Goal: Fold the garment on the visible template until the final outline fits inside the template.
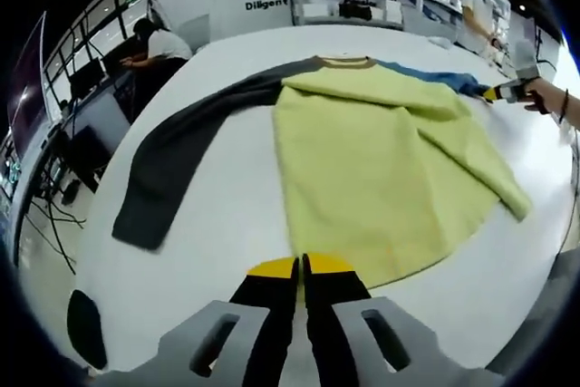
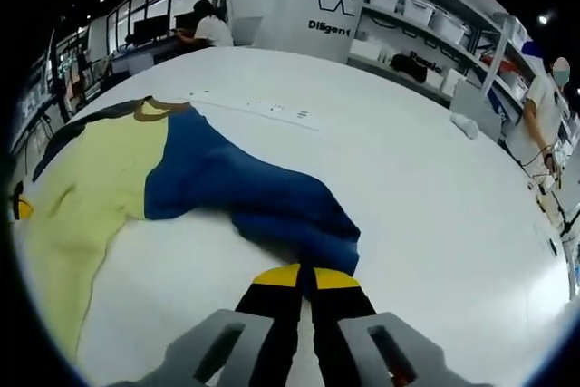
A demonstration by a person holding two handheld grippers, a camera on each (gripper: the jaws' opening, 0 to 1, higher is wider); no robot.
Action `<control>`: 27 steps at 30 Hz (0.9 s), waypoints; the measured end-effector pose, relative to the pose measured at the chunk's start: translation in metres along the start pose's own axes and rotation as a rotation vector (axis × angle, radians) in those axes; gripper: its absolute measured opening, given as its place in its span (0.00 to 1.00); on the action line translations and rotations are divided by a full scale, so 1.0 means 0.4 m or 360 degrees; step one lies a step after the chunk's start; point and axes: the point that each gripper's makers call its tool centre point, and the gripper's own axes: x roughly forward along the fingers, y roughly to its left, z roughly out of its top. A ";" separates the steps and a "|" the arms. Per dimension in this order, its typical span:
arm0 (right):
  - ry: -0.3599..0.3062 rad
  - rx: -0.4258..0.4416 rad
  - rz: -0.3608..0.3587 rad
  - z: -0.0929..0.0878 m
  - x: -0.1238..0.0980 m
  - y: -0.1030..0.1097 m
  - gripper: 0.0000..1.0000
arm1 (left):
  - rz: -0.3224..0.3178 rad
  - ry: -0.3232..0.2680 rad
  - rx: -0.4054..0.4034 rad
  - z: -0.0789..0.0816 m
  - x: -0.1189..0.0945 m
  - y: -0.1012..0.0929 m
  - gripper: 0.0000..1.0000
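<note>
Garment (image 1: pixel 372 169) lies flat on the white bench (image 1: pixel 217 215): yellow body, dark grey sleeve (image 1: pixel 181 160) stretched out to the left, blue sleeve (image 2: pixel 245 188) out to the right. No template outline is discernible on the bench.

Left claw (image 1: pixel 300 266) has its jaws pressed together at the near hem, apparently pinching the yellow edge. Right claw (image 2: pixel 306 275) is likewise closed at the blue cuff, looks pinched on it, though contact is hard to confirm.

Judged step: start of the sleeve fold. Next move likely calls for carrying the blue sleeve inward over the yellow body, then the grey one.
</note>
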 end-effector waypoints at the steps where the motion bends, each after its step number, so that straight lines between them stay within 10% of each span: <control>1: 0.0000 0.0004 0.0001 -0.003 -0.003 -0.002 0.00 | -0.0006 -0.0002 -0.0008 0.002 -0.004 0.002 0.06; 20: 0.0187 -0.0147 0.0077 -0.069 -0.080 -0.069 0.00 | -0.0012 0.0094 0.0205 0.000 -0.069 0.061 0.06; 27: 0.0239 -0.0180 0.0081 -0.085 -0.093 -0.081 0.00 | -0.0079 0.0135 0.0098 -0.028 -0.088 0.056 0.06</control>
